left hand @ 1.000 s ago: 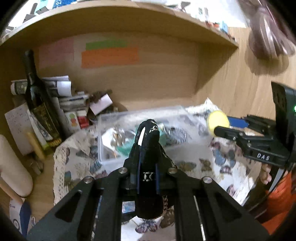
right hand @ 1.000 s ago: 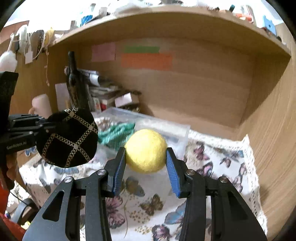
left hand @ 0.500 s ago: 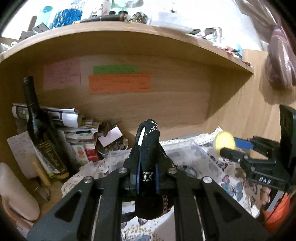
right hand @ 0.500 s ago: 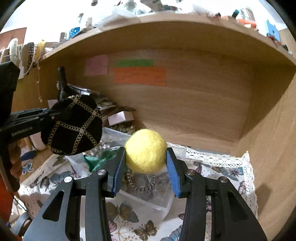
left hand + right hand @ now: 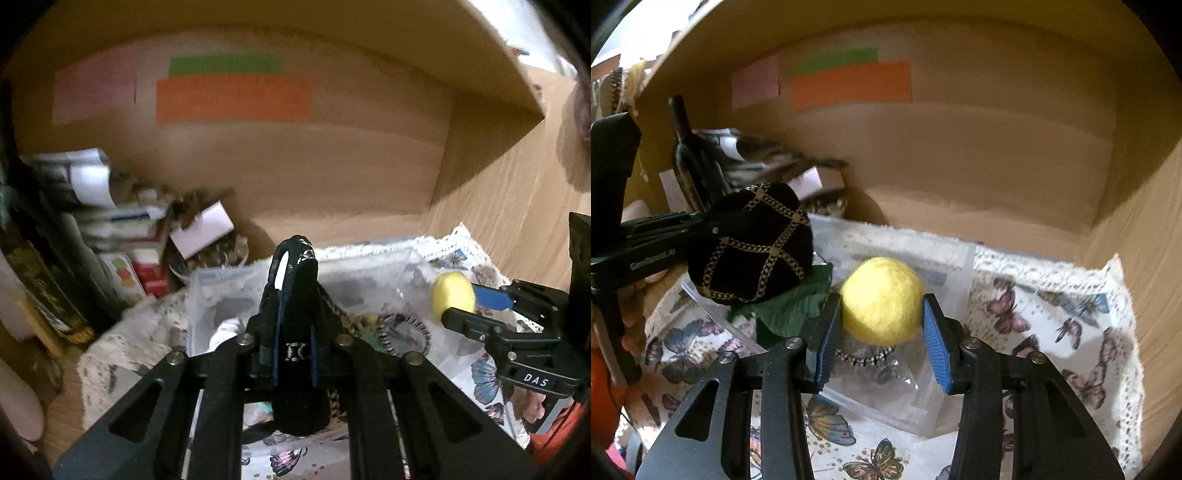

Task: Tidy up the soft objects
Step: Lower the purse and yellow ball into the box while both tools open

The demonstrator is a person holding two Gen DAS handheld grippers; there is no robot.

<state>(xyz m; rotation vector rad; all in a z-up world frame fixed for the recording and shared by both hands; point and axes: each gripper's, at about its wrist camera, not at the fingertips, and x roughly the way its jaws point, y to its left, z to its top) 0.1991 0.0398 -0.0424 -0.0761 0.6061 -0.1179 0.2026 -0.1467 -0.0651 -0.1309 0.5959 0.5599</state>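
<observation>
From the left wrist, the left gripper [image 5: 295, 332] is seen clamped tight on a black pouch [image 5: 299, 295], held edge-on above the clear plastic bin [image 5: 207, 291]; the pouch's pattern is lost here. Over the bin's right end, a yellow ball [image 5: 453, 299] is pinched by the right gripper [image 5: 458, 306].

From the right wrist, the ball is shown squeezed between blue pads [image 5: 934, 343], just above the bin, with the pouch's gold chain lattice revealed. A green cloth [image 5: 790, 306] and possibly a beaded band are already stowed inside; both carried pieces are judged not yet dropped.
</observation>
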